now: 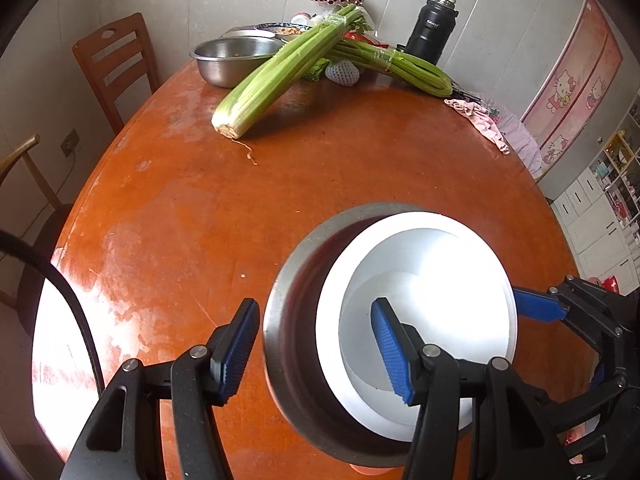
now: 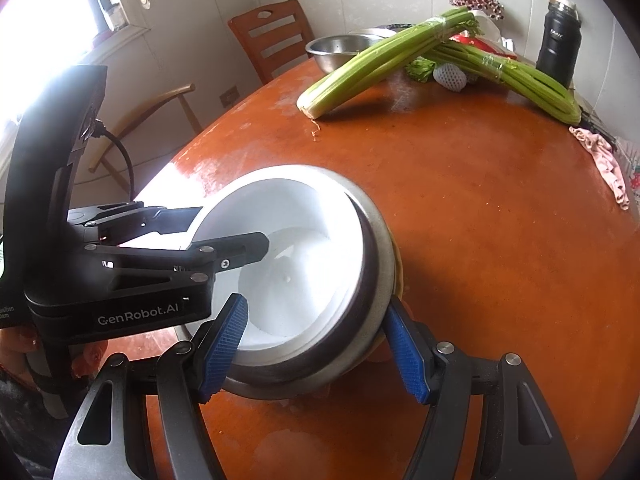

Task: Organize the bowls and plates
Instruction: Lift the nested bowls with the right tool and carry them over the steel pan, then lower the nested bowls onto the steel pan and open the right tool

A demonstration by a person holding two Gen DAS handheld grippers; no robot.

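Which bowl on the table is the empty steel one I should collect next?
Start at the round orange-brown wooden table and look to its far edge, in front of the wooden slatted chair. The wide, shallow stainless-steel bowl sits there with a celery bunch leaning on its rim. Unlike the near steel bowl, it has no white bowl inside.

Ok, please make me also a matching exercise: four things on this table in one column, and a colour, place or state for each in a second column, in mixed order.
Things:
1. white bowl
2. flask
3. pink cloth
4. celery bunch

Descriptions:
a. black, upright at the far side of the table
b. nested inside a steel bowl
c. crumpled at the right edge
d. green, lying across a second bunch

Pairs: 1-b, 2-a, 3-c, 4-d
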